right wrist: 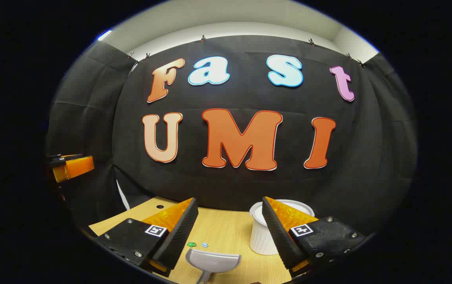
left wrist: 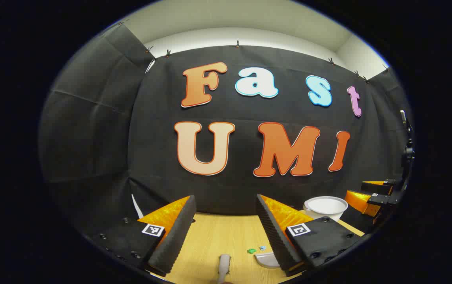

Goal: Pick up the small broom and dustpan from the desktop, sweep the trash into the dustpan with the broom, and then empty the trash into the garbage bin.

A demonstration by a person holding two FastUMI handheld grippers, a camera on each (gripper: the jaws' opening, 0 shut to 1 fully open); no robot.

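Note:
A wooden desktop (left wrist: 214, 236) lies low in both views. In the left gripper view, the grey rounded end of what looks like the small broom (left wrist: 224, 267) lies below and between my left gripper's (left wrist: 226, 199) fingers, which stand open and empty above the desk. An edge of the grey dustpan (left wrist: 266, 260) peeks out beside the right finger. Green (left wrist: 252, 250) and blue (left wrist: 262, 247) trash scraps lie just beyond it. In the right gripper view, the dustpan (right wrist: 213, 262) sits below my open right gripper (right wrist: 229, 201), with the scraps (right wrist: 191, 244) at its far left. The white garbage bin (right wrist: 259, 236) stands behind the right finger.
The bin (left wrist: 325, 208) stands at the desk's far right in the left gripper view, with the right gripper (left wrist: 374, 195) beyond it. The left gripper (right wrist: 72, 165) shows at the far left of the right gripper view. Black cloth walls close the desk's back and sides.

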